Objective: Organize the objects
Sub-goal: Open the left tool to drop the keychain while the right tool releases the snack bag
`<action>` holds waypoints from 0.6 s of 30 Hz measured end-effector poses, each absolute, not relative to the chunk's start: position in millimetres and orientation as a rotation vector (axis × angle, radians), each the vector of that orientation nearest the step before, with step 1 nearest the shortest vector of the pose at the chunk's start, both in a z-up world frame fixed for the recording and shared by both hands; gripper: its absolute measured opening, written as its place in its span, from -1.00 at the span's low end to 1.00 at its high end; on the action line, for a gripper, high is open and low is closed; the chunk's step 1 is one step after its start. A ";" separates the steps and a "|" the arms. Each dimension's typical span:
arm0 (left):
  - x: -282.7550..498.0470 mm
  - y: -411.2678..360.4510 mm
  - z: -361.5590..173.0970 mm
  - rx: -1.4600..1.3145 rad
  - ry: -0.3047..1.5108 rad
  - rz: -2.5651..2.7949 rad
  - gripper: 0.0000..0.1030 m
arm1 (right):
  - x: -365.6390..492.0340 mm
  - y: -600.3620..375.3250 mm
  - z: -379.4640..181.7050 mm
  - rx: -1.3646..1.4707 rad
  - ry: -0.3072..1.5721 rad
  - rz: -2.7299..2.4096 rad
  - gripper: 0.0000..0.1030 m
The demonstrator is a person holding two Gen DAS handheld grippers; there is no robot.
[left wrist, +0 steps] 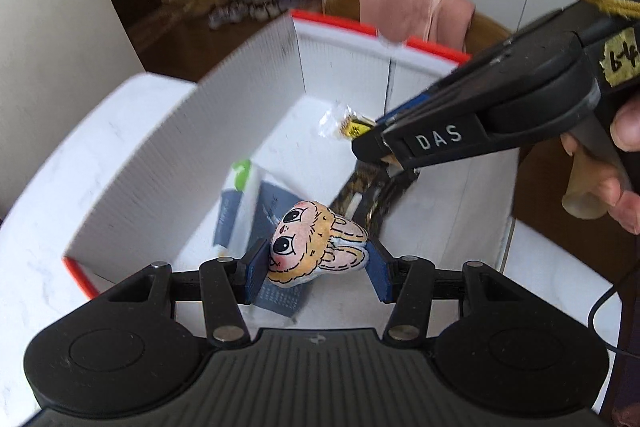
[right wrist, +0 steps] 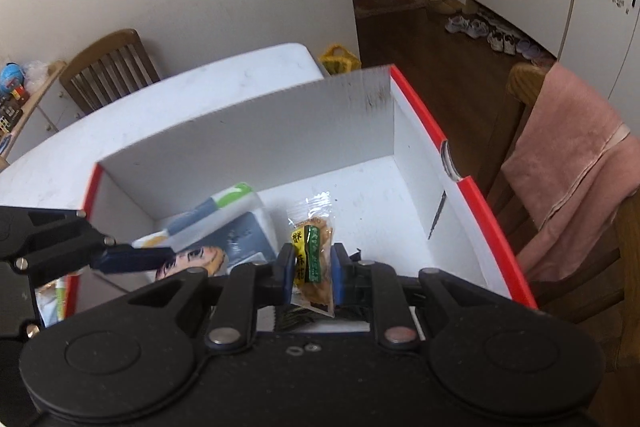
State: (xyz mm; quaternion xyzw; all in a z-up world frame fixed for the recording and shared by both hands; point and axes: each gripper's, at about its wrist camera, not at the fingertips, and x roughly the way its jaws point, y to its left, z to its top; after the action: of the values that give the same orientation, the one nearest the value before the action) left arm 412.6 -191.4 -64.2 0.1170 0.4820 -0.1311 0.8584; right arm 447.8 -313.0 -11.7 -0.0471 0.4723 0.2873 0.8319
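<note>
A white box with red rims (left wrist: 248,75) (right wrist: 256,131) stands on the white table. My left gripper (left wrist: 318,263) is shut on a small cartoon-rabbit packet (left wrist: 316,243) and holds it over the box's near end. My right gripper (right wrist: 312,267) is shut on a clear snack packet with a yellow and green label (right wrist: 314,251) above the box interior. In the left wrist view the right gripper (left wrist: 376,143) comes in from the right with that packet (left wrist: 344,123). Blue-grey and green packets (left wrist: 240,203) (right wrist: 228,223) lie inside the box.
A dark patterned packet (left wrist: 368,195) lies in the box under the right gripper. A wooden chair with a pink towel (right wrist: 568,163) stands just beyond the box. Another chair (right wrist: 108,67) stands at the table's far side. The white table (left wrist: 60,187) surrounds the box.
</note>
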 end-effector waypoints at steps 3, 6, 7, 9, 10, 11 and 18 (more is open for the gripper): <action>419.9 -192.2 -71.6 0.242 1.058 -0.280 -0.02 | 452.9 -309.3 -22.1 -0.129 1.024 0.603 -0.65; 427.1 -196.7 -78.5 0.259 1.107 -0.295 -0.02 | 458.2 -307.1 -29.0 -0.135 1.045 0.594 -0.65; 430.6 -199.0 -81.0 0.271 1.120 -0.296 -0.02 | 459.7 -306.8 -30.2 -0.135 1.052 0.591 -0.65; 435.4 -200.6 -85.9 0.273 1.152 -0.297 -0.01 | 461.9 -305.0 -32.1 -0.140 1.060 0.588 -0.65; 439.0 -200.7 -88.7 0.263 1.174 -0.302 -0.01 | 462.5 -303.9 -33.6 -0.146 1.066 0.589 -0.65; 440.8 -200.0 -90.5 0.256 1.191 -0.305 -0.01 | 463.2 -302.9 -35.3 -0.154 1.071 0.589 -0.65; 451.1 -197.1 -98.5 0.220 1.268 -0.313 0.01 | 463.9 -301.4 -40.5 -0.173 1.088 0.570 -0.64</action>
State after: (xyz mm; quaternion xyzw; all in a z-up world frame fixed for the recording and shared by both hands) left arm 451.1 -197.1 -98.5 0.1023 0.5885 -0.1453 0.7887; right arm 463.9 -301.4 -40.5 -0.0810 0.5100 0.2672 0.8136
